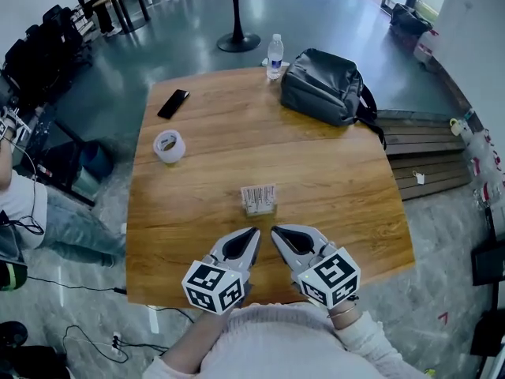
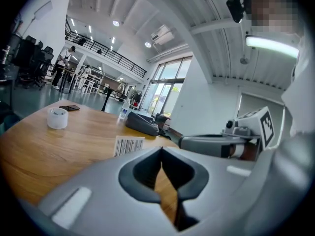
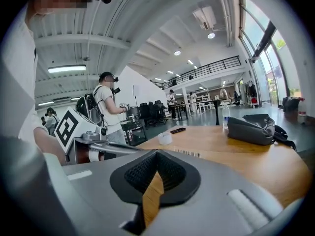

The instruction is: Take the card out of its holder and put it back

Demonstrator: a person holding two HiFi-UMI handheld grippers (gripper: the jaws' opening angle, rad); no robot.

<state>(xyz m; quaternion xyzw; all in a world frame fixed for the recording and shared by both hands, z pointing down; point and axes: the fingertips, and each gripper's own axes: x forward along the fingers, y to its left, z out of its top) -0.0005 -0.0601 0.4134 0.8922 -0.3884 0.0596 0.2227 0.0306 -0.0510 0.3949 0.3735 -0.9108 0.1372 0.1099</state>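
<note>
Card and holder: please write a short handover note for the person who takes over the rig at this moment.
Left claw: shut, holds nothing, low over the near table edge.
Right claw: shut, holds nothing, beside the left one.
Card: stands upright in its holder in the middle of the table, just ahead of both claws, touched by neither.
Done: nothing that can be seen; whether the card was already out once, the pictures cannot tell.
Left, if starting fresh: open a claw, grip the card, lift it out, then slide it back in.
</note>
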